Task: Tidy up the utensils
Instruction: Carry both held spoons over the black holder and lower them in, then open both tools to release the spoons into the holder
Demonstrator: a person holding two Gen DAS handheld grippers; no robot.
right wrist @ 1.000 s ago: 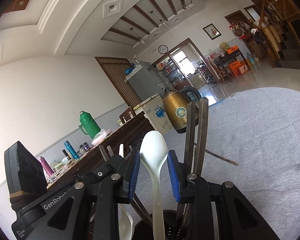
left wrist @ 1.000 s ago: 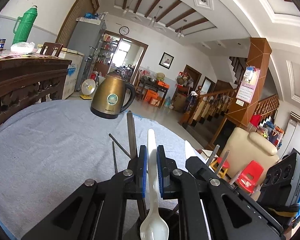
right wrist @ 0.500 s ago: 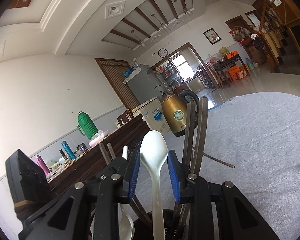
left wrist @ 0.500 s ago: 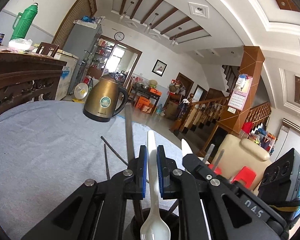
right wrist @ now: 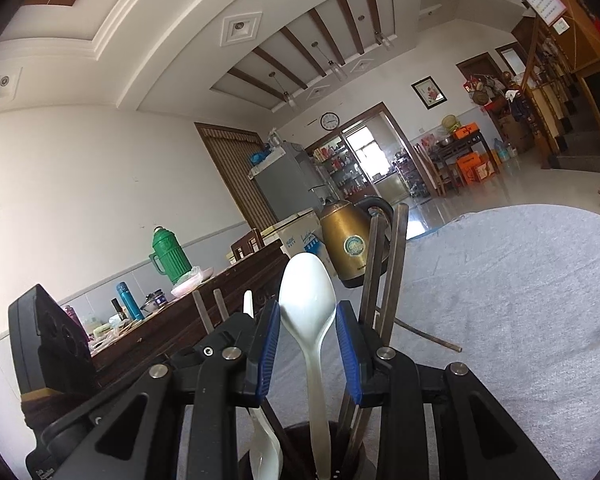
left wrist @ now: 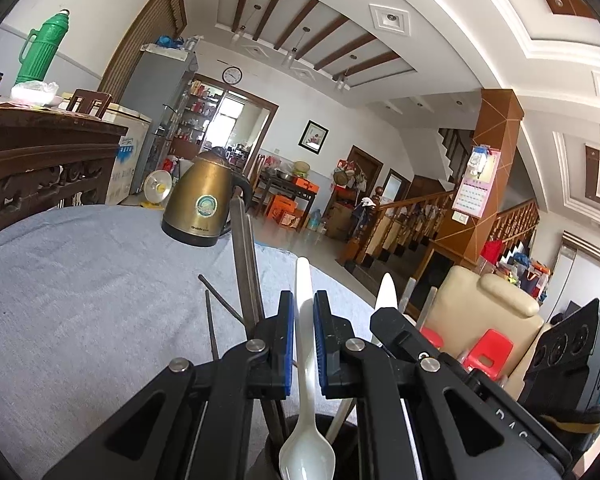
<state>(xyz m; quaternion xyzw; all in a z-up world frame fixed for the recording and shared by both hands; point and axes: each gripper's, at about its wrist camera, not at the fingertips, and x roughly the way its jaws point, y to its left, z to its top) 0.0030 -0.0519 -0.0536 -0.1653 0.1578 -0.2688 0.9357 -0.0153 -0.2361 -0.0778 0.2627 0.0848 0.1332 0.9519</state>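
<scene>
White plastic spoon point(left wrist: 305, 364) sits clamped betw. the blue pads point(left wrist: 285, 344) of the left gripper point(left wrist: 303, 312), handle pointing up and away, bowl down over the rim of a dark holder point(left wrist: 268, 456) at the bottom edge. Left fingers are together on the handle, no gap either side. A second white spoon point(right wrist: 309, 320) stands bowl-up in the holder point(right wrist: 296, 432), its neck betw. the fingers of the right gripper point(right wrist: 308, 320). Those fingers stand apart; gaps show on both sides of the bowl, pads not pressing. Dark chopsticks point(right wrist: 384, 276) also stand in the holder, leaning just right of the right gripper; in the left view a pair point(left wrist: 244, 264) rises just left of the left gripper. More thin sticks point(left wrist: 216, 312) lie on the grey cloth point(left wrist: 80, 300) beyond. Holder rests on the cloth-covered table, both grippers over it, close together. A white tip point(left wrist: 387, 292) pokes up beside the right gripper's body in the left view; what it belongs to can't be told. Further back on the cloth: brass kettle point(left wrist: 202, 200). Off-table, left: wooden sideboard point(left wrist: 40, 148) w/ a green flask point(left wrist: 40, 52).
</scene>
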